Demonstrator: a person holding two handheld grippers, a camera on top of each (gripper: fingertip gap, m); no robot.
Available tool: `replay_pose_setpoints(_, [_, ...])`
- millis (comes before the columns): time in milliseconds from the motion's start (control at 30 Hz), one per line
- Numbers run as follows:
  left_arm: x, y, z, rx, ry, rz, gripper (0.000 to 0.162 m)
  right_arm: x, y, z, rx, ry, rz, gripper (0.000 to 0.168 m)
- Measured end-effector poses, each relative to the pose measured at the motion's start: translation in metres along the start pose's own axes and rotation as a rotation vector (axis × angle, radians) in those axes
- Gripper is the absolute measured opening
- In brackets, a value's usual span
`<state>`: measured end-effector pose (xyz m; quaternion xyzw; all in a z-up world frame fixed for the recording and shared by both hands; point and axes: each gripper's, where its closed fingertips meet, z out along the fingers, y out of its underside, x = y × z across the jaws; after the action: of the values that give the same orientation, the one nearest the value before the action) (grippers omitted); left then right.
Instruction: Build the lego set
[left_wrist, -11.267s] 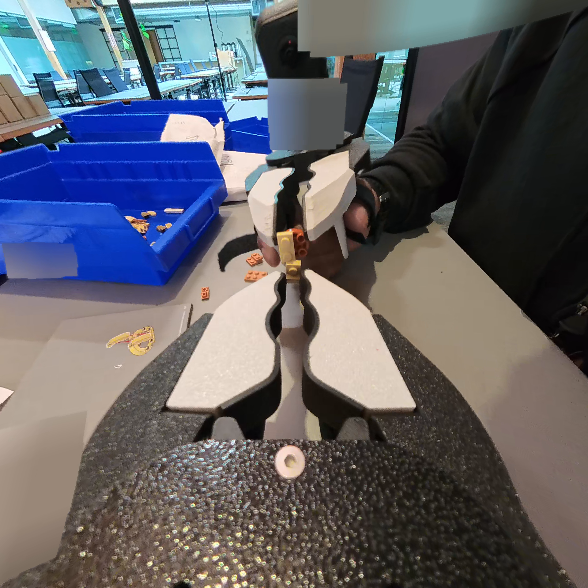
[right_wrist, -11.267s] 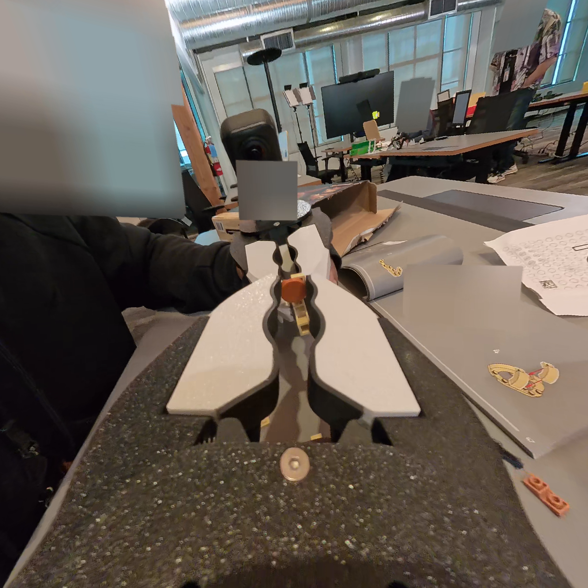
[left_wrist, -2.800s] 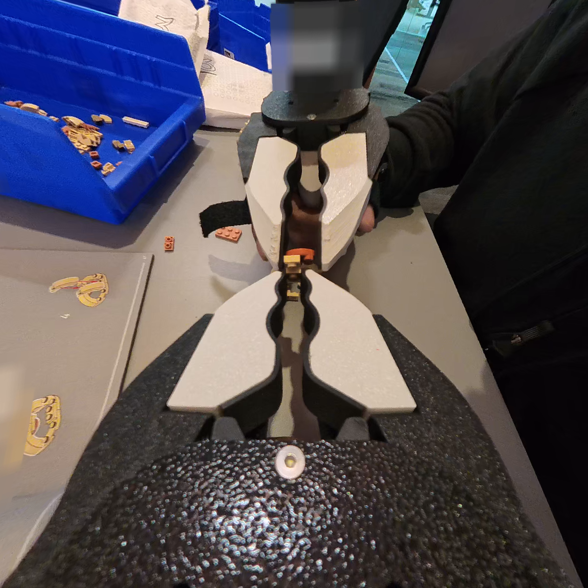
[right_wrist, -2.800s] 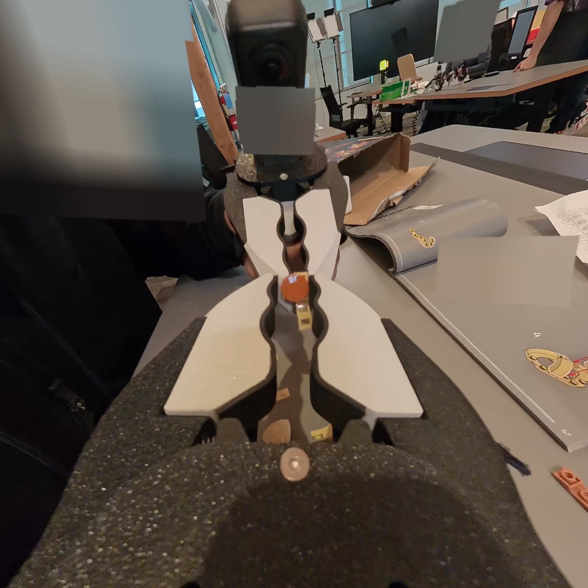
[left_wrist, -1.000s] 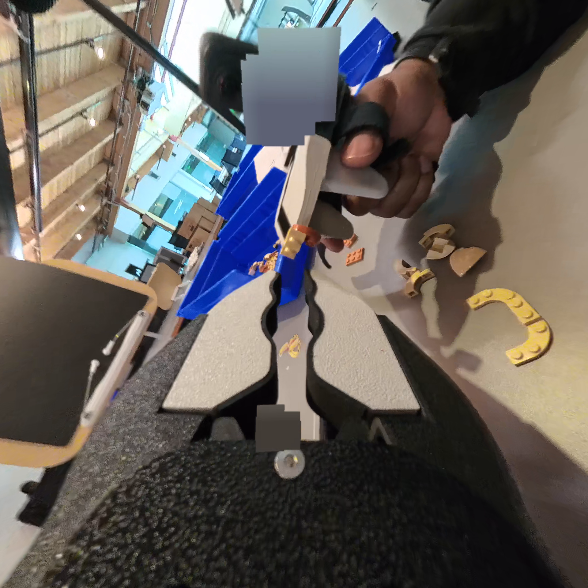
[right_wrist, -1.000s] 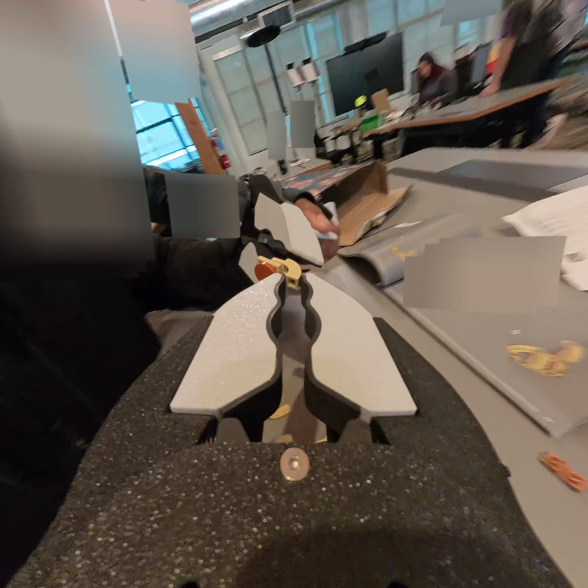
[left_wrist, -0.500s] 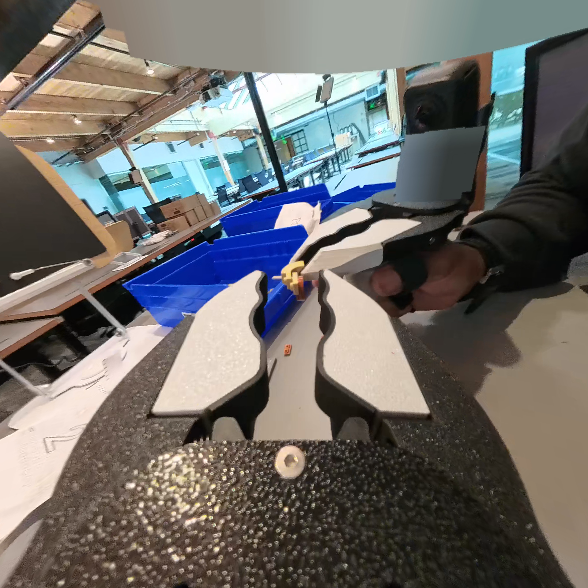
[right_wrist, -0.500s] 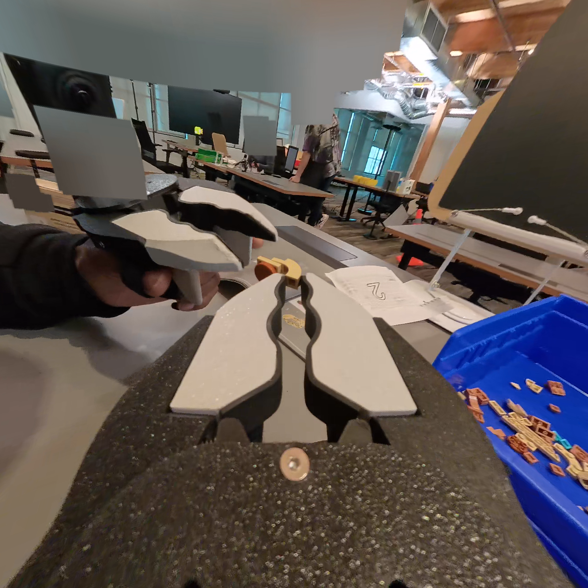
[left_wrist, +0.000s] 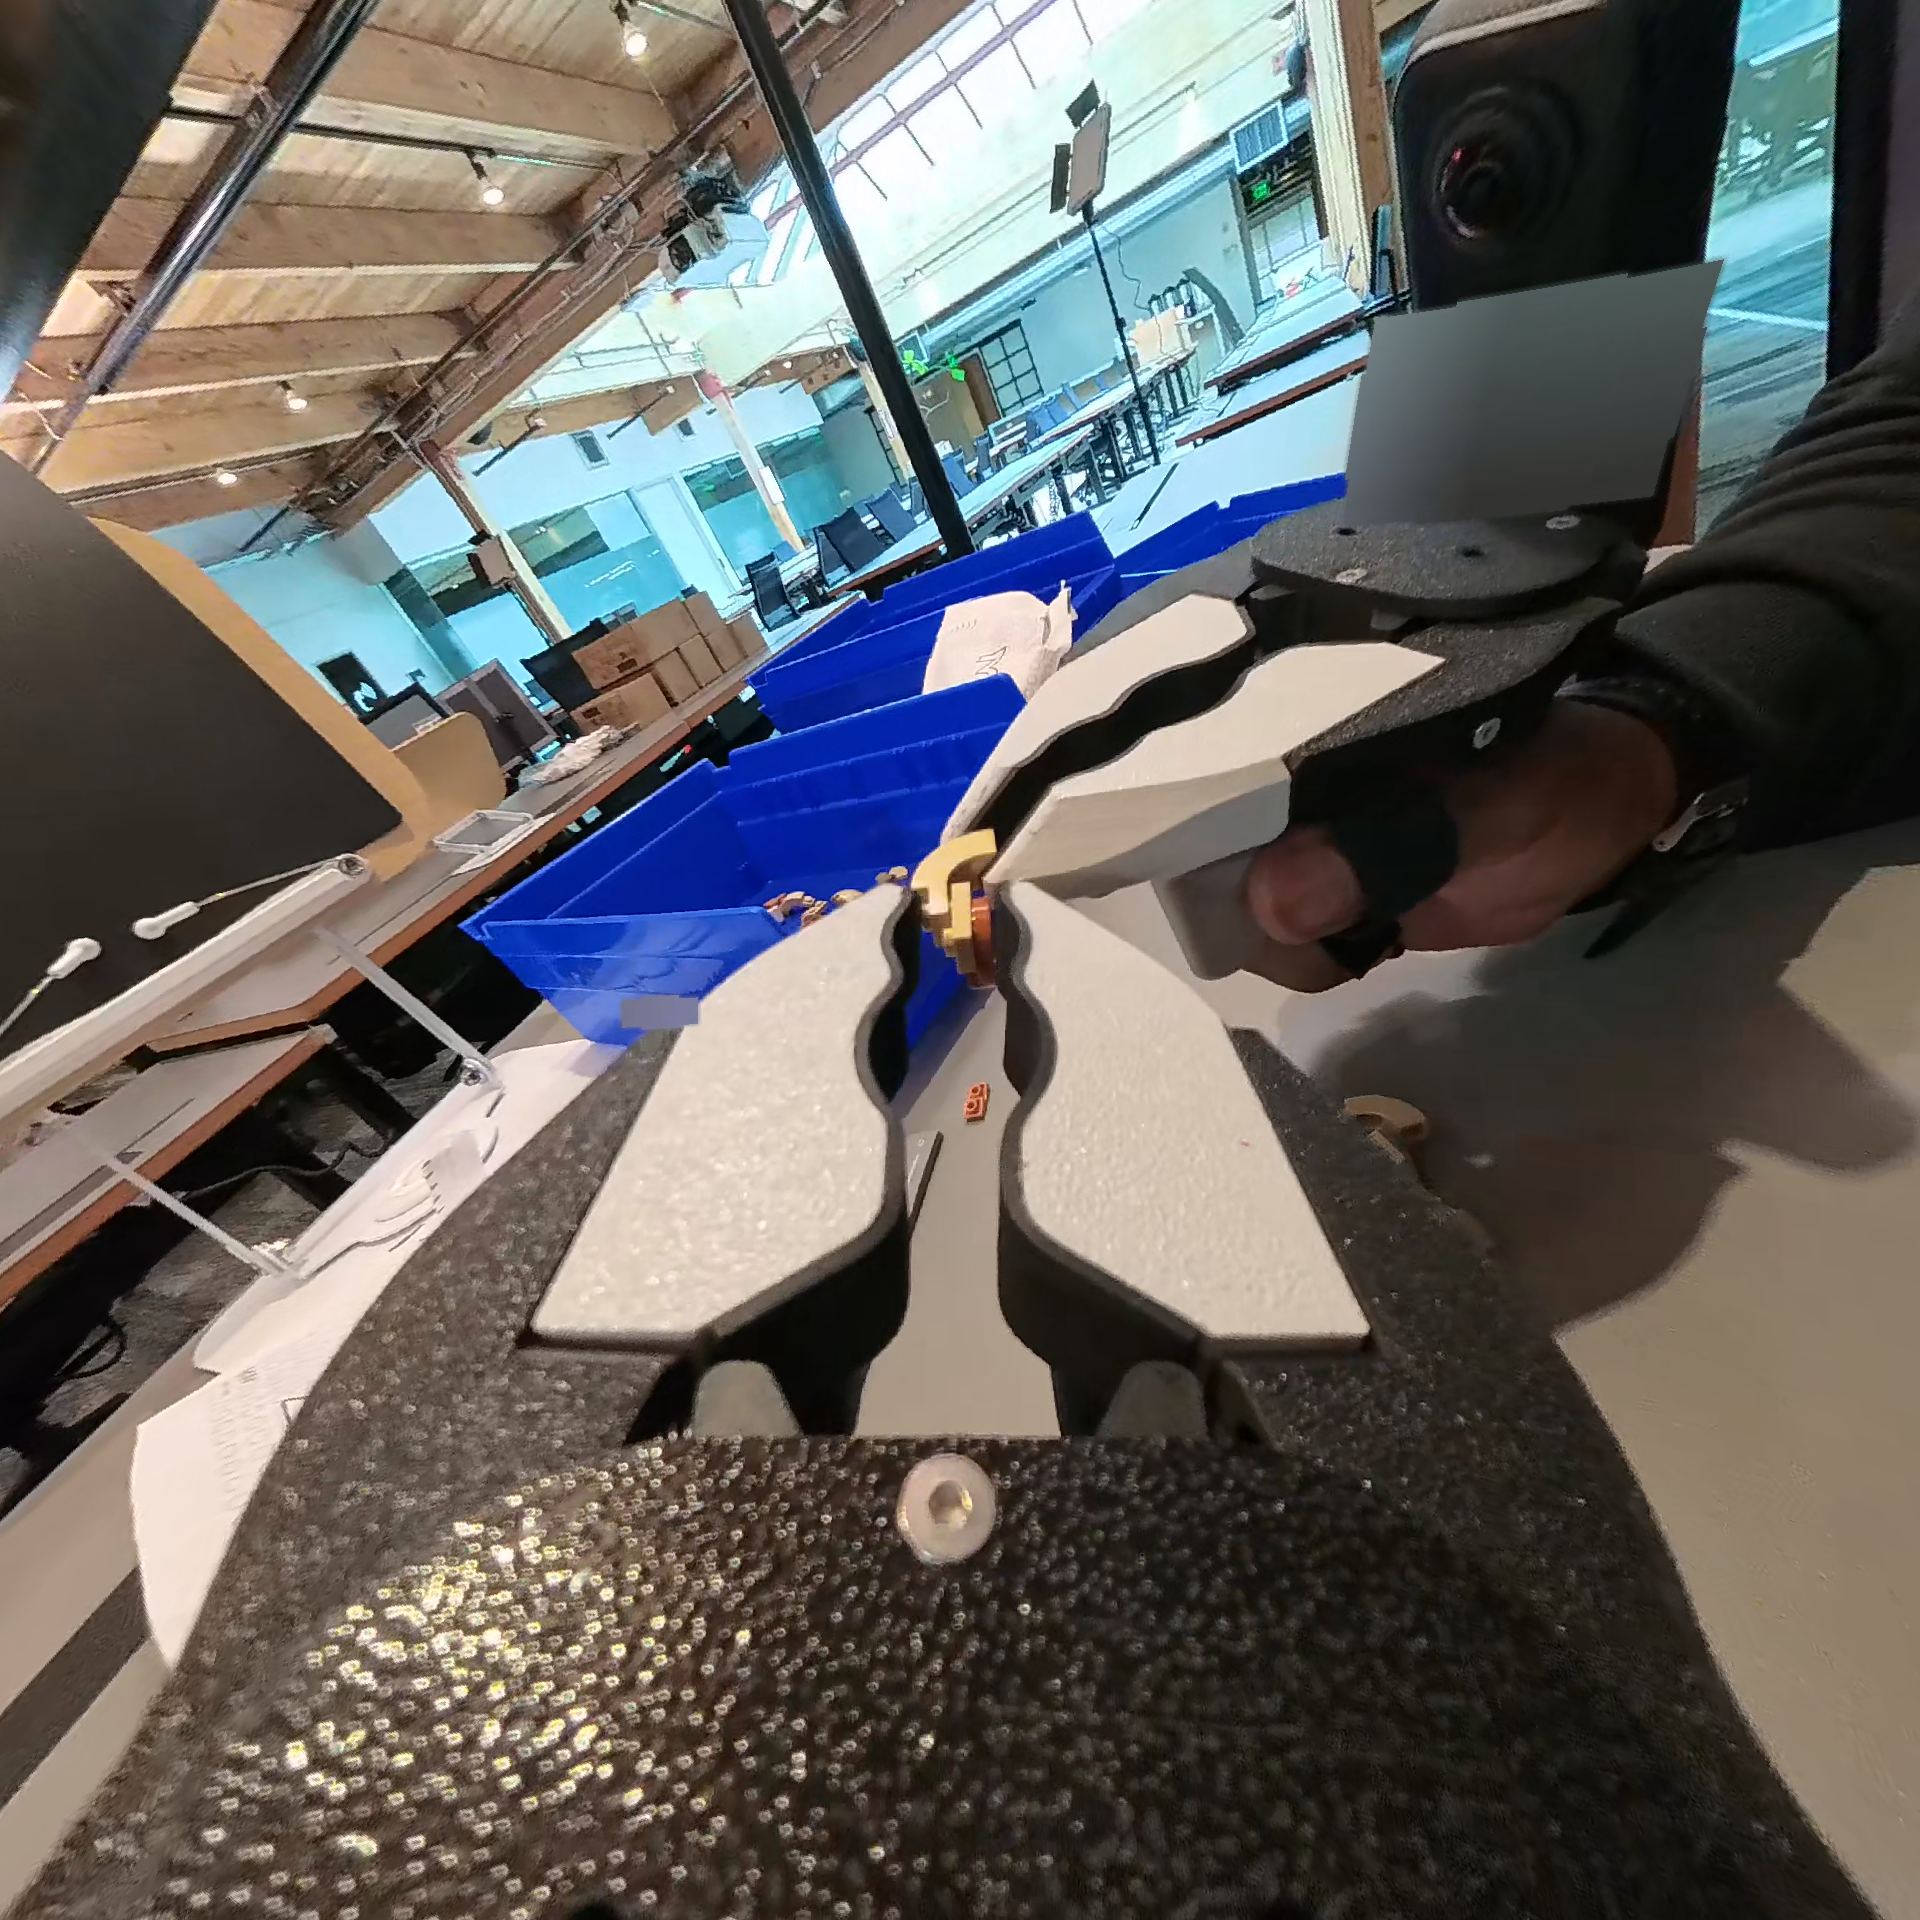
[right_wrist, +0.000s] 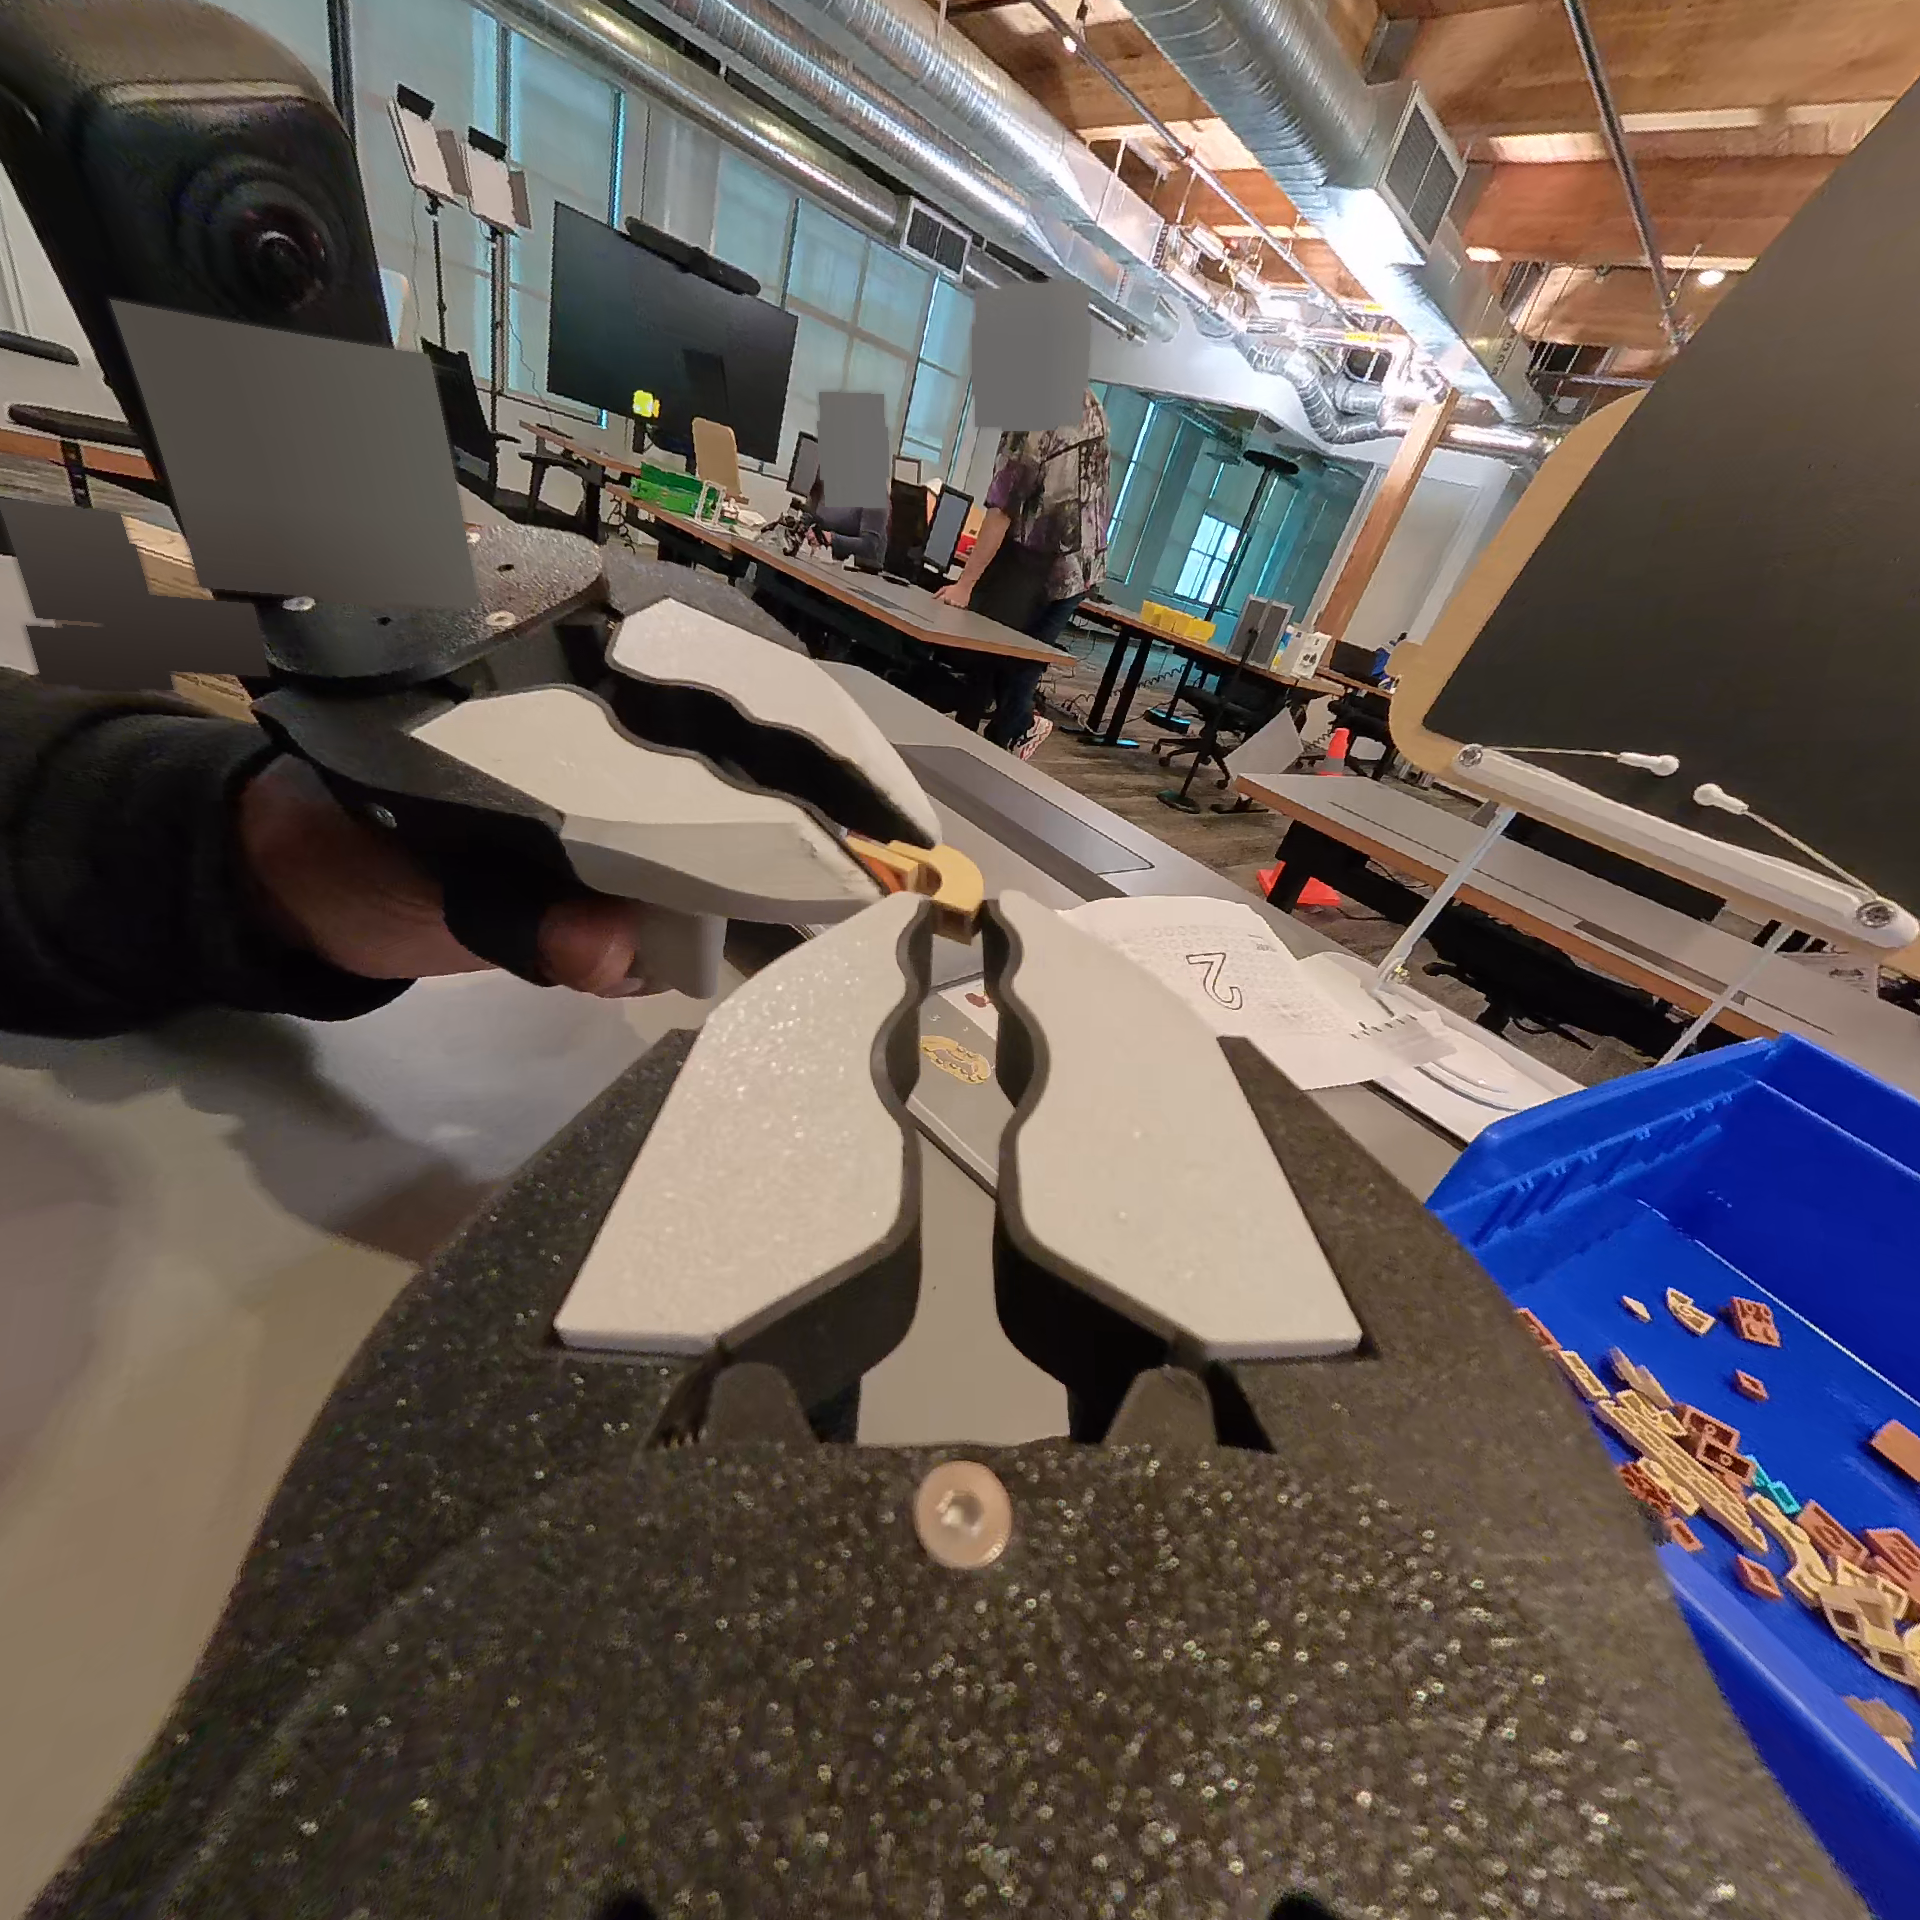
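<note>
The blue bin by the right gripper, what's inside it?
The blue bin holds loose tan and reddish-brown Lego pieces. The frame's edge cuts off the rest.

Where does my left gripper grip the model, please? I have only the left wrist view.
Observer: The left gripper pinches the orange part; the tan arch sticks out past its tips.
Operator: What lies beneath?
Observer: A grey booklet, showing a picture of a tan build.
Operator: Are many pieces in the bin?
Observer: Yes, a heap of tan and brown pieces lies in the blue bin.
</note>
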<state>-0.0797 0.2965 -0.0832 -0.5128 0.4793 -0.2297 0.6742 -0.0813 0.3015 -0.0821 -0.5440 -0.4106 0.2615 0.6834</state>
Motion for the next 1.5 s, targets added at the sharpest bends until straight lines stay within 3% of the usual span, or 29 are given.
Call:
replay_pose_setpoints(900, [-0.001,-0.010,-0.003,0.049,-0.109,-0.019,0.010,-0.003,-0.009,-0.002,0.055,0.038,-0.003,0.009])
replay_pose_setpoints(1100, [-0.008,-0.007,-0.005,0.026,-0.124,-0.009,0.010,0.001,-0.003,0.000,0.039,-0.008,0.082,0.015])
replay_pose_setpoints(1233, [-0.016,0.006,-0.007,-0.039,-0.119,0.067,0.010,0.008,0.009,0.001,-0.026,-0.067,0.183,0.021])
replay_pose_setpoints(1333, [-0.010,0.030,-0.004,-0.169,-0.022,0.140,0.011,0.014,0.021,0.002,-0.119,-0.124,0.280,0.023])
replay_pose_setpoints(1500, [0.006,0.069,-0.002,-0.366,0.113,0.319,0.011,0.022,0.050,-0.008,-0.377,-0.172,0.336,0.020])
